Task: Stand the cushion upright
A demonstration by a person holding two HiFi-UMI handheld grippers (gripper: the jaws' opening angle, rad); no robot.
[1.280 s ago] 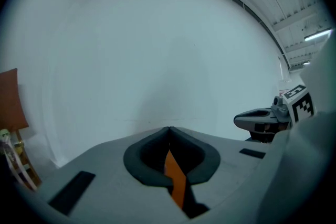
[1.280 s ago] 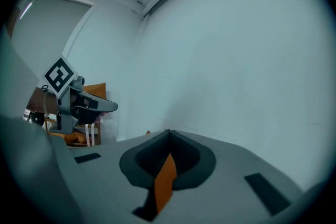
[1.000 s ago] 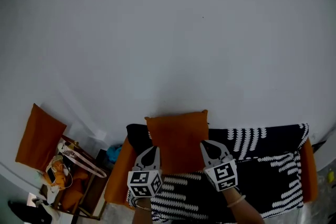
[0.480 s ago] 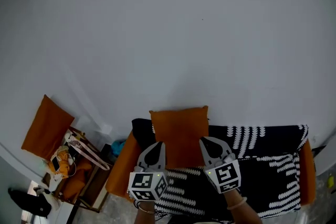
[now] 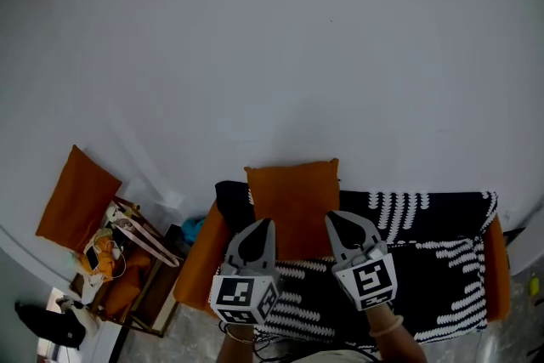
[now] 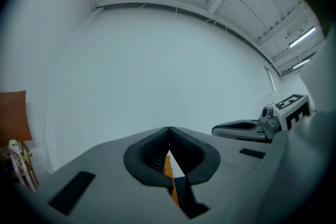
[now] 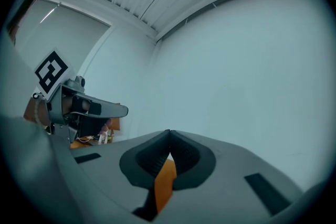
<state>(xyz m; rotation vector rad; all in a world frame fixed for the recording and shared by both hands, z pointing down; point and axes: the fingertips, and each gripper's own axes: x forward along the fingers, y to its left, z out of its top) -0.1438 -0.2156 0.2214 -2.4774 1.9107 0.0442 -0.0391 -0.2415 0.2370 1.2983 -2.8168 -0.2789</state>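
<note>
The orange cushion [image 5: 291, 200] stands upright on the sofa, its back against the pale wall. My left gripper [image 5: 262, 225] and right gripper [image 5: 334, 218] hover in front of its lower corners, one on each side, both pointing level at the wall. In the left gripper view the left gripper [image 6: 169, 129] has its tips together, with only a sliver of orange showing through the slot behind them. The right gripper [image 7: 169, 134] is likewise shut, orange showing below its tips. Neither holds anything that I can see.
A black-and-white patterned blanket [image 5: 425, 225] covers the orange sofa [image 5: 204, 263]. Left of the sofa stand a low rack with bags and cables [image 5: 127, 255] and a second orange cushion [image 5: 76, 195] leaning on the wall. Each gripper shows in the other's view [image 6: 247, 128] [image 7: 89, 110].
Both grippers have drawn up and back from the cushion's sides toward the camera and look larger. The cushion stays standing against the wall.
</note>
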